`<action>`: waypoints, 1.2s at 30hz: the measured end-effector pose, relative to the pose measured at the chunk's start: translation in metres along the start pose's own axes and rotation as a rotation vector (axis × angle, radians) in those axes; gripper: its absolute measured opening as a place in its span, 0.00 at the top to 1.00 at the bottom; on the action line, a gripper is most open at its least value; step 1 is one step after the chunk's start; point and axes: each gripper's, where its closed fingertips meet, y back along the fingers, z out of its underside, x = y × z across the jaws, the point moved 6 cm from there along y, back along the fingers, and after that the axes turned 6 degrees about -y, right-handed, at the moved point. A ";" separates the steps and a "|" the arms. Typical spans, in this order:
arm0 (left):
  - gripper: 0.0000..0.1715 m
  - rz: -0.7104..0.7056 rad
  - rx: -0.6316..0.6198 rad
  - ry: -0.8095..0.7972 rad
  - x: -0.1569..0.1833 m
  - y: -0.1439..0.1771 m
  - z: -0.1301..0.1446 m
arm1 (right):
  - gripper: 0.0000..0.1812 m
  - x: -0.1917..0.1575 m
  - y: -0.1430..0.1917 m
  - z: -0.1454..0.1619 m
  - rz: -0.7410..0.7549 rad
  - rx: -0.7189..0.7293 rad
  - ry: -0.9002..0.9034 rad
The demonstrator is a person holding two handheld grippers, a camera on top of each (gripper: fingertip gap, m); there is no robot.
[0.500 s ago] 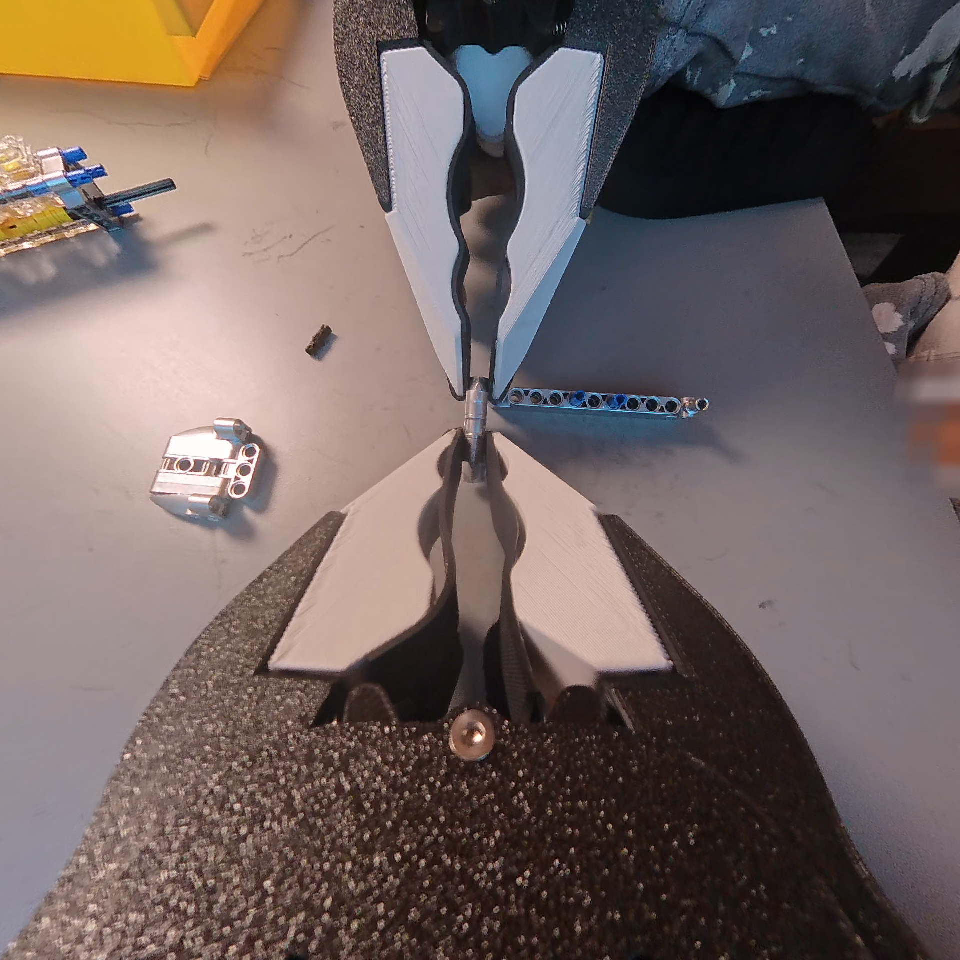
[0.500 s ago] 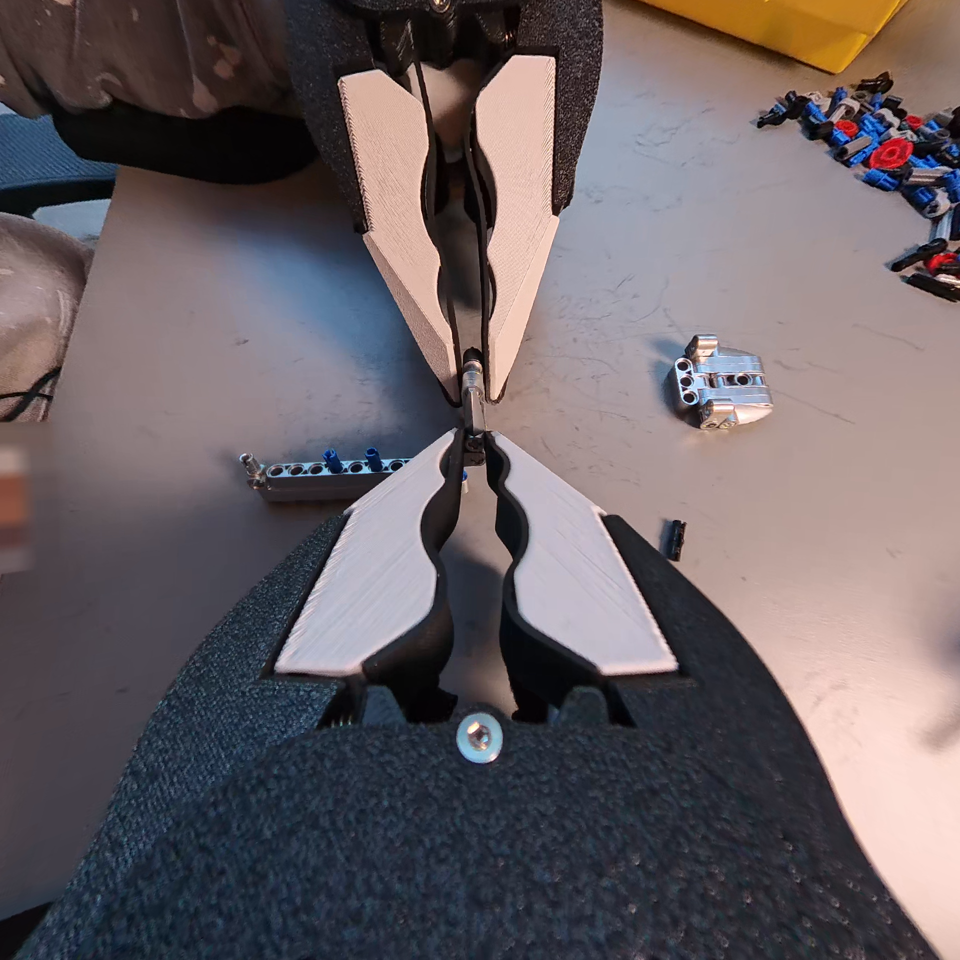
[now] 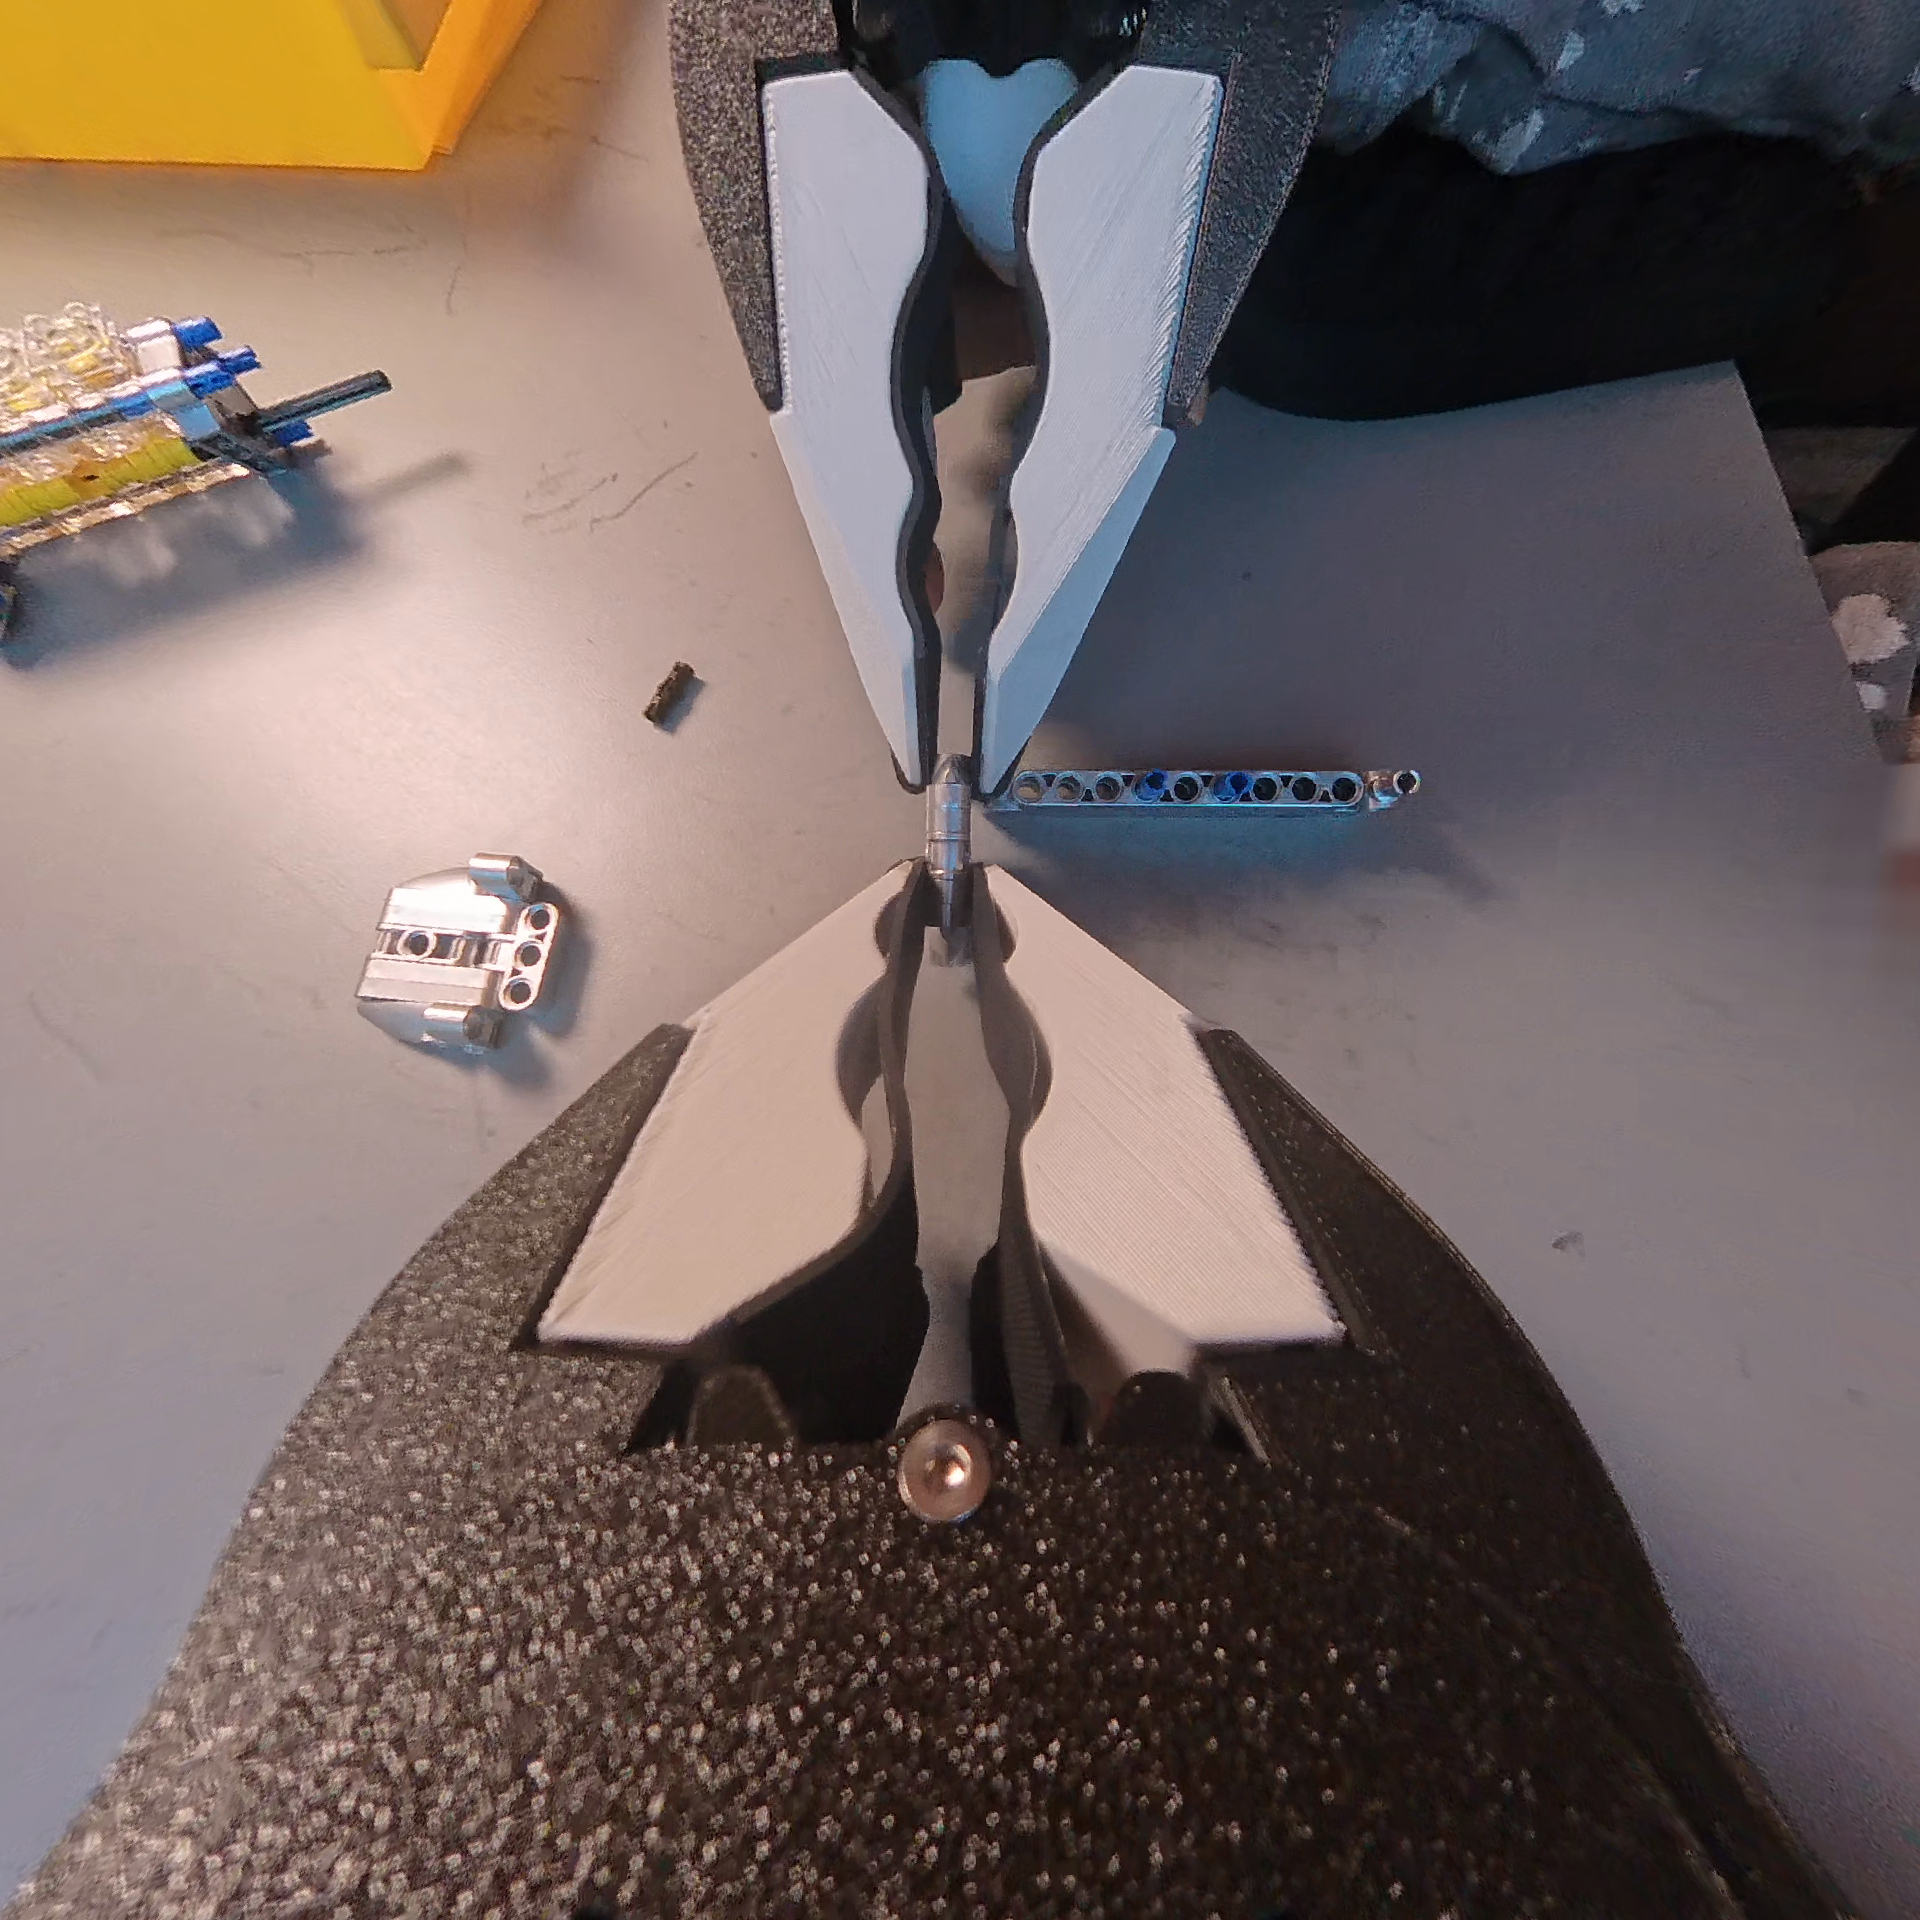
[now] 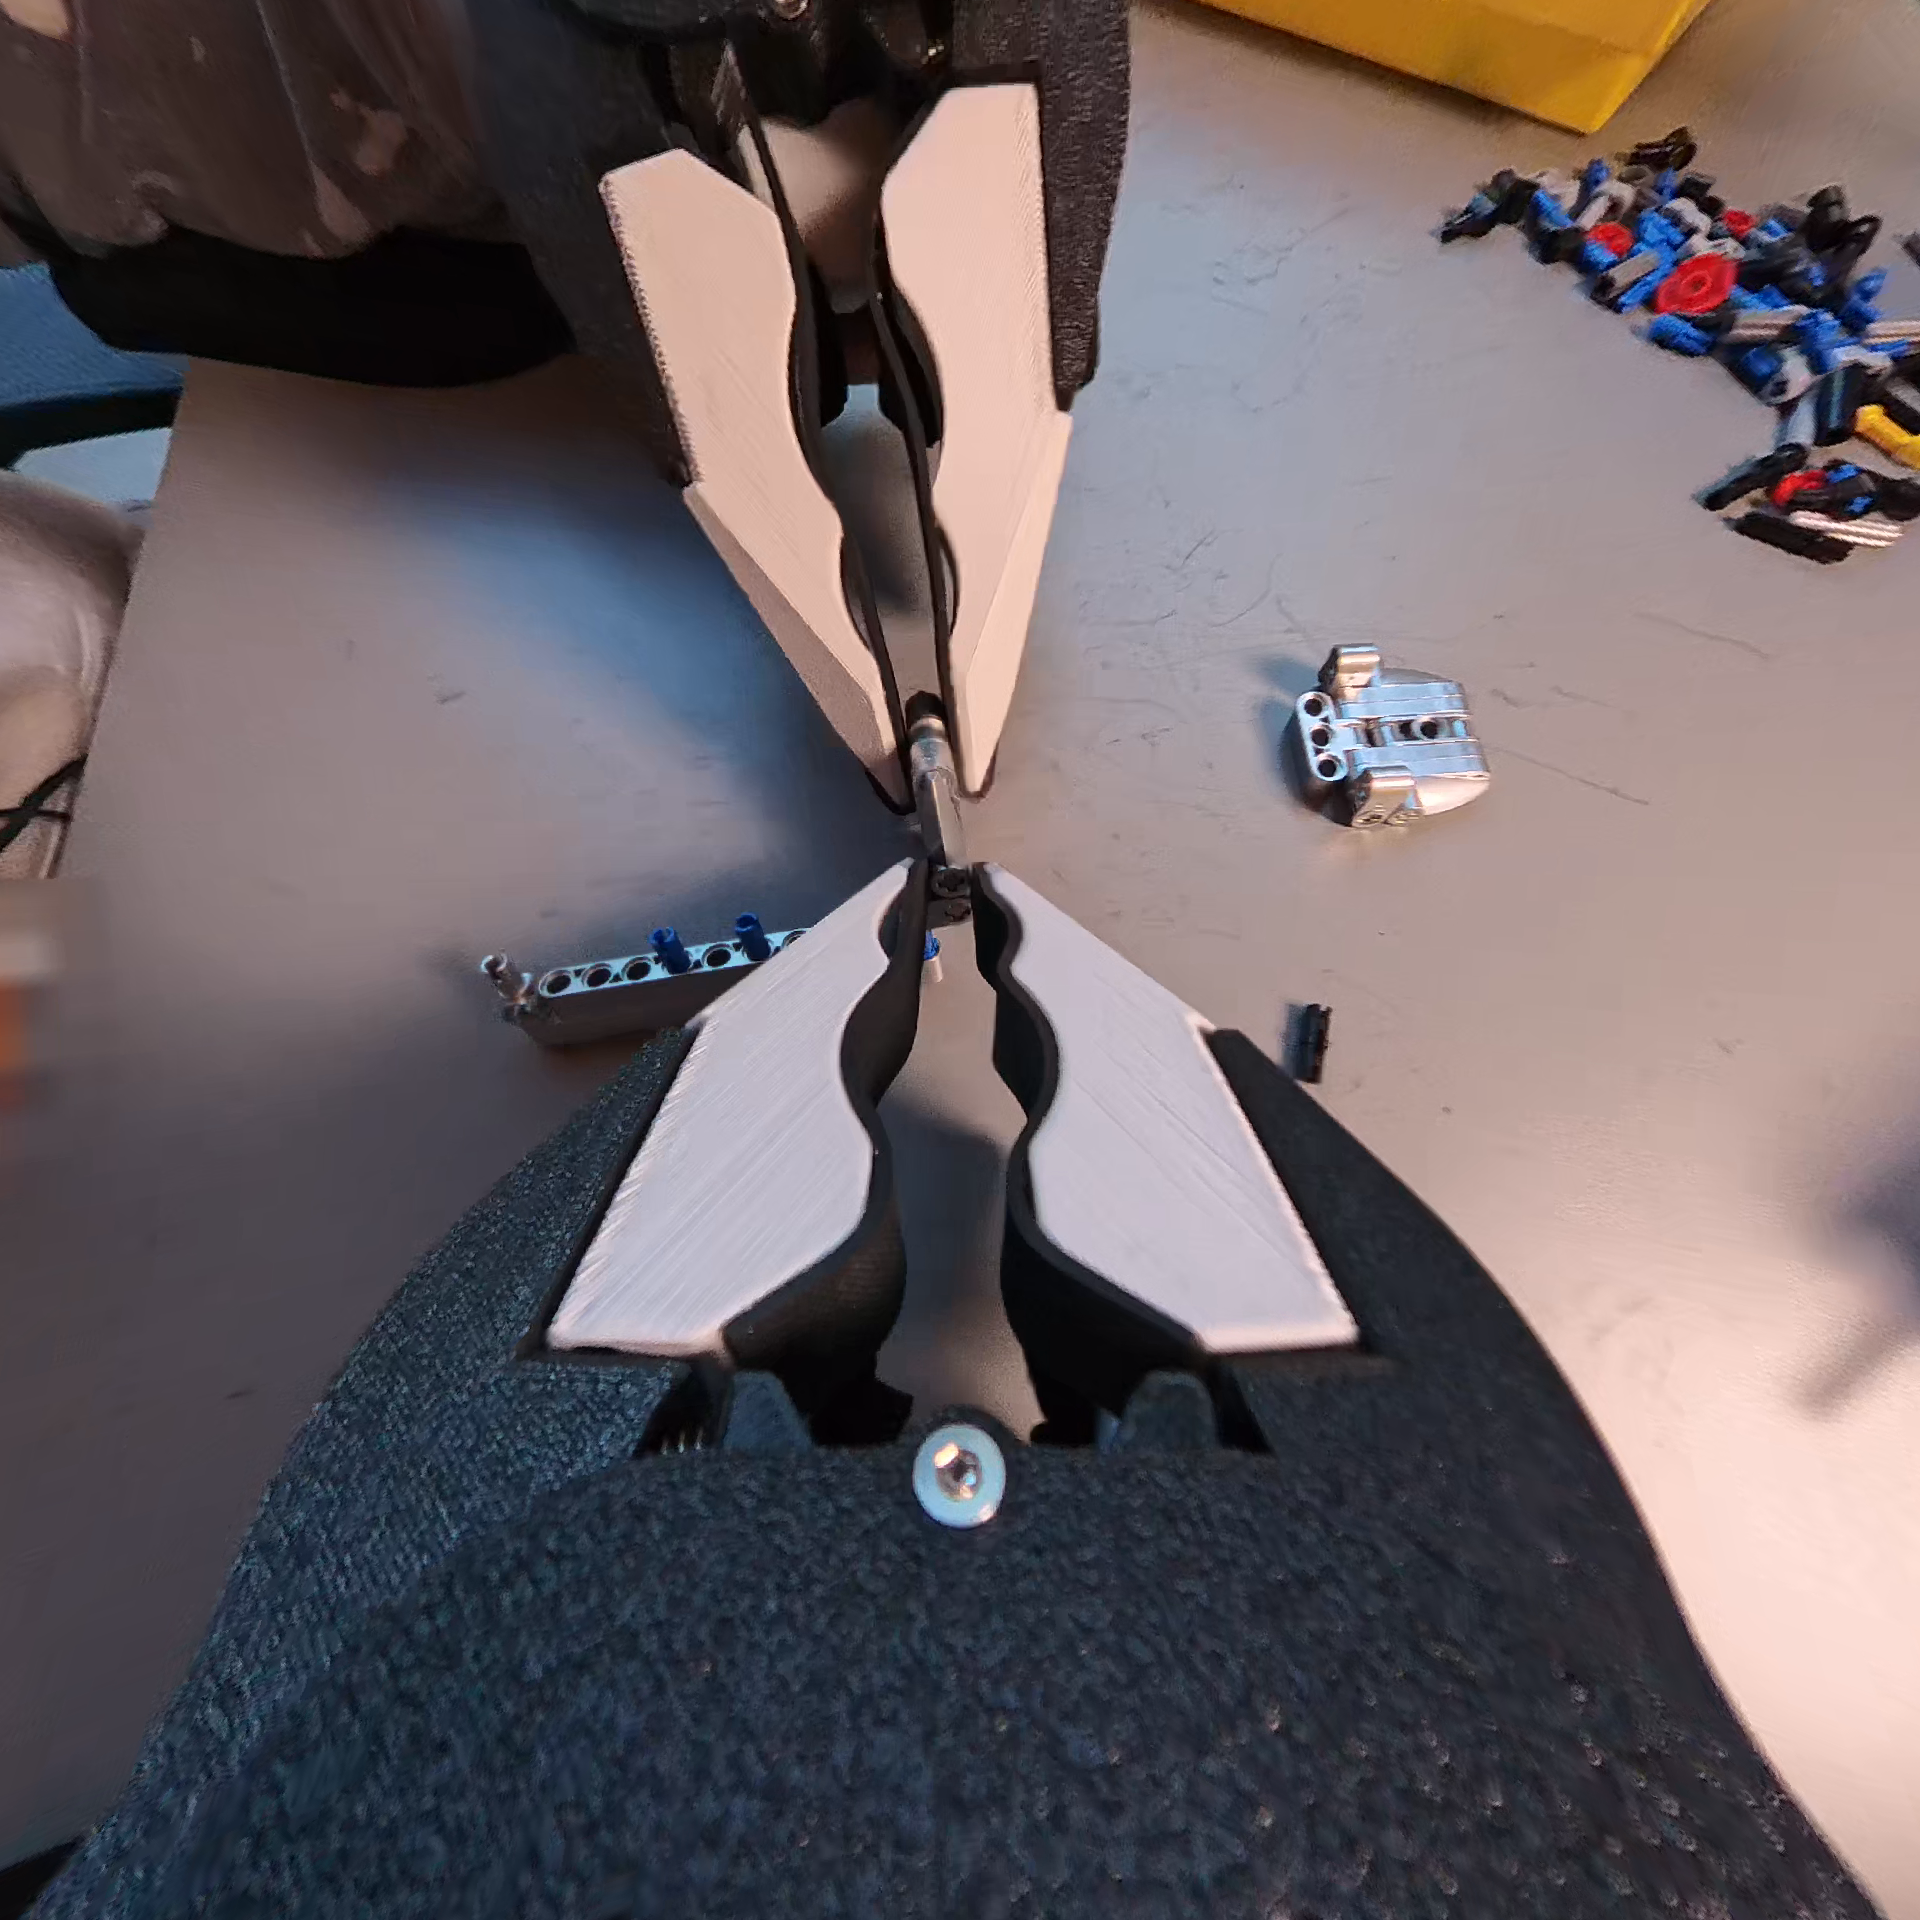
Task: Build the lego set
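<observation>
Both grippers pinch one small silver pin [image 3: 948, 844] end to end above the desk [image 3: 1455, 1091]: left gripper [image 3: 948, 902] and right gripper [image 4: 951, 891] closed tight, pin's axis running straight between them, holed beam [image 3: 1195, 787] just beside it.

Small silver pin [image 3: 949, 831] pinched between both claws.

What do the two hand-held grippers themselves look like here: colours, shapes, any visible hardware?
Both match. The left hand-held gripper and the right hand-held gripper each have a speckled black body, two white ridged fingers tapering to points with wavy black inner pads, and a silver screw at the base centre. No cables or markings show.
</observation>
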 end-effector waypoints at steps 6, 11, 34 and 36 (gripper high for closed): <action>0.97 -0.374 0.181 -0.068 -0.025 0.034 -0.015 | 0.71 0.019 0.027 -0.024 0.064 0.241 -0.225; 0.97 -0.678 0.253 -0.238 -0.027 0.055 -0.032 | 0.77 0.019 0.019 -0.038 0.085 0.344 -0.318; 0.90 -0.645 0.155 -0.159 -0.027 0.033 -0.020 | 0.92 0.028 0.024 -0.041 0.494 0.282 -0.088; 0.93 -0.709 0.106 -0.241 -0.027 0.030 -0.021 | 0.92 0.025 0.021 -0.043 0.424 0.307 -0.186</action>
